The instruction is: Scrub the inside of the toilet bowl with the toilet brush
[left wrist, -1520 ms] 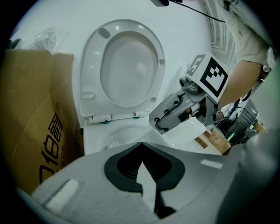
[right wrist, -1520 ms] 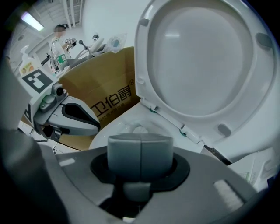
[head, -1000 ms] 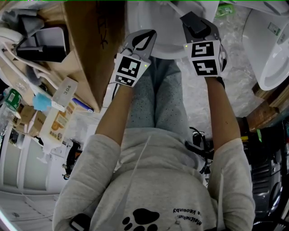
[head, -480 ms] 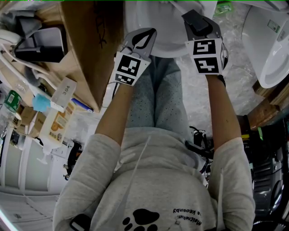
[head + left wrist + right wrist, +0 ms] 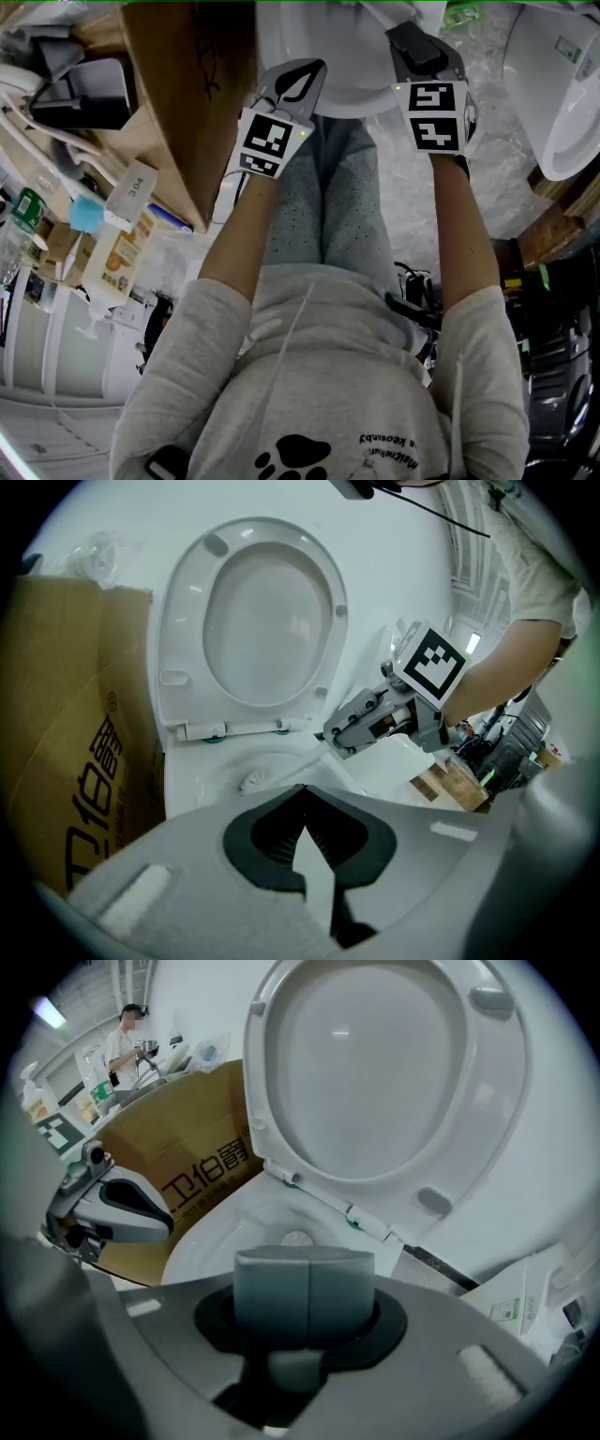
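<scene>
Seemingly mid-scrub, the right tool (image 5: 305,1288) clenches the brush (image 5: 253,782) down in the bowl (image 5: 187,782), the left tool (image 5: 302,791) closed empty; next, sweep the bristles round the wall.

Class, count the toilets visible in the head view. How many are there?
2: the open toilet at top centre, and a second toilet at the right edge. Others may lie hidden outside the frame.

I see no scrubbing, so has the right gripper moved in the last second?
Yes, slightly: in the head view the right gripper has drifted rightward, away from the cardboard box.
</scene>
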`<state>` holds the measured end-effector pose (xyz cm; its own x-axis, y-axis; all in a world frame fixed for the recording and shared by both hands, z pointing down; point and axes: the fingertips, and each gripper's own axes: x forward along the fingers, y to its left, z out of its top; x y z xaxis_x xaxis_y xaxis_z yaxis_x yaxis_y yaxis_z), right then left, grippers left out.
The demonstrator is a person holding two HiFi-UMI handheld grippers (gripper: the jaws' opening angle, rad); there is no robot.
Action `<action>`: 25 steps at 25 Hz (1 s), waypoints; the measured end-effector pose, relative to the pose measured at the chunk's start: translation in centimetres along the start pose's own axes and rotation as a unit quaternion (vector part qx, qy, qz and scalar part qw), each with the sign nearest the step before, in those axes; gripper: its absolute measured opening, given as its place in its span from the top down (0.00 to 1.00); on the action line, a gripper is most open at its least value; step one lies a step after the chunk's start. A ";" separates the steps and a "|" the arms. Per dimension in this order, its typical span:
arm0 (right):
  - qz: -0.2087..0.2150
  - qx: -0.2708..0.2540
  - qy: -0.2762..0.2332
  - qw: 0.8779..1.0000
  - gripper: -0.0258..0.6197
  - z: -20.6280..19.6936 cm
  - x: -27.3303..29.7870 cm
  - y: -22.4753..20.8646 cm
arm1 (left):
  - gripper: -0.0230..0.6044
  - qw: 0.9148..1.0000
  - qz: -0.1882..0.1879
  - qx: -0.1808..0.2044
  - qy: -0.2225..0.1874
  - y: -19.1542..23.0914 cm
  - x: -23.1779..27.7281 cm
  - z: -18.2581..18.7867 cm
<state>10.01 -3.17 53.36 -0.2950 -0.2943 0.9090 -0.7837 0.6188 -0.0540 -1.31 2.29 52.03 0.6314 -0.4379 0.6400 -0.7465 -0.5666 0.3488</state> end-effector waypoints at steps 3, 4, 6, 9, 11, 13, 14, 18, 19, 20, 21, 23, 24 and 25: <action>-0.004 0.003 -0.001 1.000 0.73 -0.5 -0.2 -0.4 | 0.97 1.000 -0.003 0.002 0.000 -0.3 0.1 0.0; -0.006 0.003 -0.001 1.000 0.73 -0.6 -0.3 -0.5 | 0.97 1.000 -0.004 0.003 0.001 -0.5 0.1 -0.1; -0.009 0.005 0.000 1.000 0.73 -1.0 -0.5 -0.8 | 0.97 1.000 -0.007 0.004 0.003 -0.8 0.2 -0.2; -0.014 0.009 0.002 1.000 0.73 -1.6 -0.7 -1.2 | 0.97 1.000 -0.011 0.005 0.006 -1.2 0.3 -0.5; -0.016 0.012 0.002 1.000 0.73 -1.9 -0.9 -1.5 | 0.97 1.000 -0.014 0.007 0.007 -1.4 0.3 -0.5; -0.019 0.015 0.001 1.000 0.73 -2.3 -1.0 -1.7 | 0.97 1.000 -0.015 0.009 0.006 -1.5 0.4 -0.5; -0.021 0.016 0.001 1.000 0.73 -2.4 -1.1 -1.7 | 0.97 1.000 -0.015 0.010 0.006 -1.6 0.4 -0.5; -0.025 0.020 0.001 0.999 0.73 -3.0 -1.4 -1.9 | 0.97 1.000 -0.017 0.011 0.005 -1.9 0.4 -0.7; -0.026 0.021 0.001 0.999 0.73 -3.1 -1.5 -1.9 | 0.97 1.000 -0.017 0.011 0.006 -2.0 0.4 -0.7; -0.027 0.023 0.000 0.999 0.73 -3.3 -1.5 -2.0 | 0.97 1.000 -0.018 0.011 0.006 -2.1 0.4 -0.8; -0.027 0.026 0.000 0.999 0.73 -3.4 -1.6 -2.1 | 0.97 1.000 -0.018 0.011 0.007 -2.2 0.3 -0.8; -0.028 0.033 -0.001 0.999 0.73 -3.6 -1.7 -2.2 | 0.97 1.000 -0.019 0.011 0.007 -2.4 0.3 -0.9; -0.028 0.036 -0.002 0.999 0.73 -3.8 -1.8 -2.2 | 0.97 1.000 -0.019 0.011 0.007 -2.5 0.3 -1.0; -0.029 0.038 -0.002 0.999 0.73 -4.0 -1.8 -2.2 | 0.97 1.000 -0.020 0.012 0.007 -2.6 0.3 -1.0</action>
<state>14.50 -1.08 53.49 -0.2504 -0.3309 0.9098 -0.8386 0.5437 -0.0330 0.59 4.33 52.02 0.6570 -0.4047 0.6360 -0.7159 -0.5993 0.3582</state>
